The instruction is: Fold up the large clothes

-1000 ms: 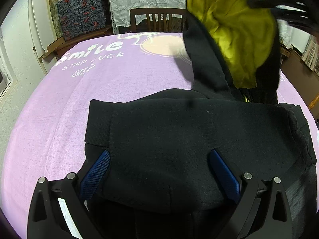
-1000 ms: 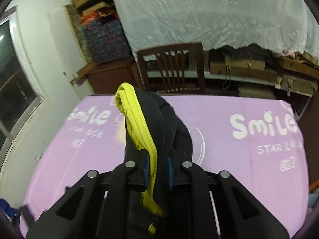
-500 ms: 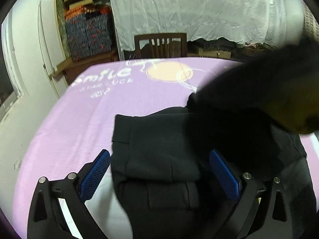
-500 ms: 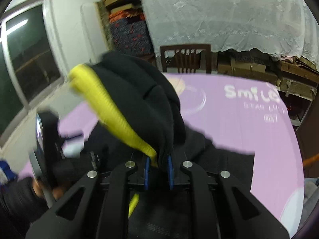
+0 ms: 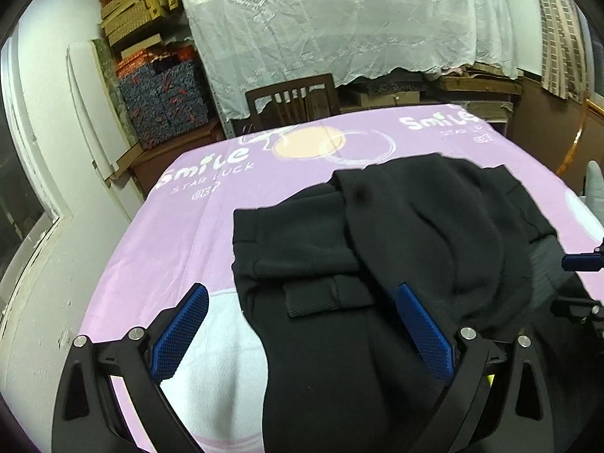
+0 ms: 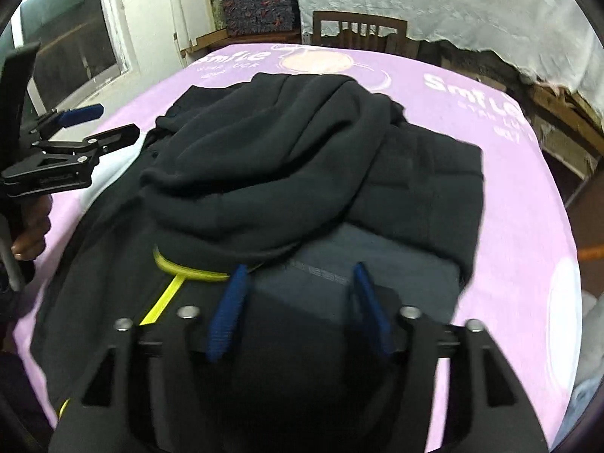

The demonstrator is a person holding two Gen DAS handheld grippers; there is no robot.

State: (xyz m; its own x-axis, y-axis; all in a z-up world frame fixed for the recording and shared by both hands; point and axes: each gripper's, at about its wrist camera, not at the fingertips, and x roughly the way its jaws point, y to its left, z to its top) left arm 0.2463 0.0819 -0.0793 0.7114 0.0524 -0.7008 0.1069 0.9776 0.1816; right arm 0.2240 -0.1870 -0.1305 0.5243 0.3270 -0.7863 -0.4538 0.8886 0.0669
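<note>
A black hoodie (image 5: 377,256) lies partly folded on the purple cloth-covered table (image 5: 181,219), its sleeves folded in. The hood (image 6: 264,173) with its yellow lining edge (image 6: 188,270) lies folded down over the body. My left gripper (image 5: 302,324) is open and empty just above the hoodie's left part. My right gripper (image 6: 298,305) is open and empty above the hoodie's near part, just behind the hood. The left gripper also shows at the left edge of the right wrist view (image 6: 71,139).
A wooden chair (image 5: 294,98) stands behind the table's far edge. Patterned boxes (image 5: 162,90) and cardboard boxes are stacked at the back left. A white lace cloth (image 5: 339,19) covers shelves behind. A window (image 6: 68,37) is on the left wall.
My right gripper carried the hood down over the hoodie's body, then opened and let it go. My left gripper stayed open and rose slightly.
</note>
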